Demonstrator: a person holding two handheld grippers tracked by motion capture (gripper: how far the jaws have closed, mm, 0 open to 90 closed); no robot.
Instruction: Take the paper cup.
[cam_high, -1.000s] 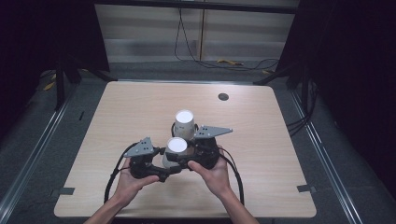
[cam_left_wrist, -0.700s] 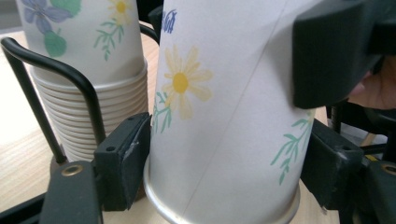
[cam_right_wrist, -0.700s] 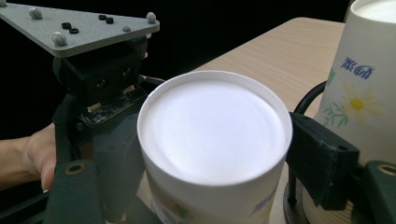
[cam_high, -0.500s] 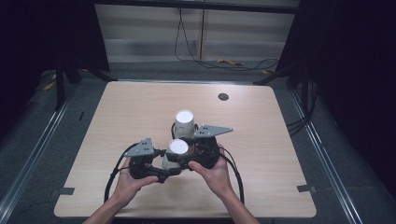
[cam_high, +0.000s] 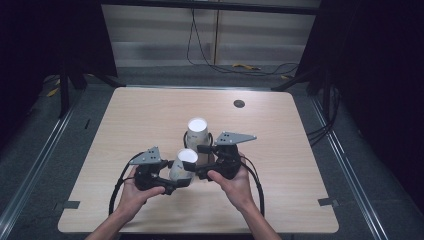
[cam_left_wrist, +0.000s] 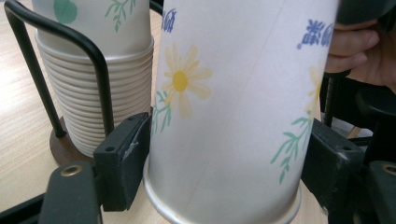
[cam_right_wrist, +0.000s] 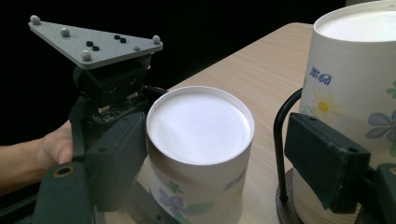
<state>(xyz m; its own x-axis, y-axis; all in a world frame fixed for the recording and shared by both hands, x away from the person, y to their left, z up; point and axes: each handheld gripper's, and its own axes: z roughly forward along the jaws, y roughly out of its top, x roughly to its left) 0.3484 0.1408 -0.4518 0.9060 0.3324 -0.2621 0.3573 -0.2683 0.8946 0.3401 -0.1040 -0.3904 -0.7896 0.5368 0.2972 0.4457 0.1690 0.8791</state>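
Gripping the loose cup (cam_high: 183, 164), the left tongs (cam_high: 172, 175) steady it; the right tongs (cam_high: 202, 162), just opening, stand released beside the stack (cam_high: 196, 132).

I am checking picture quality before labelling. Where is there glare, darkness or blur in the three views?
High view: the table is evenly lit, its surroundings nearly black, and the white cup bottoms are washed out. Left gripper view: the held cup is sharp and softly lit, the stack of cups behind it also clear. Right gripper view: black background, and the near left pad is blurred.
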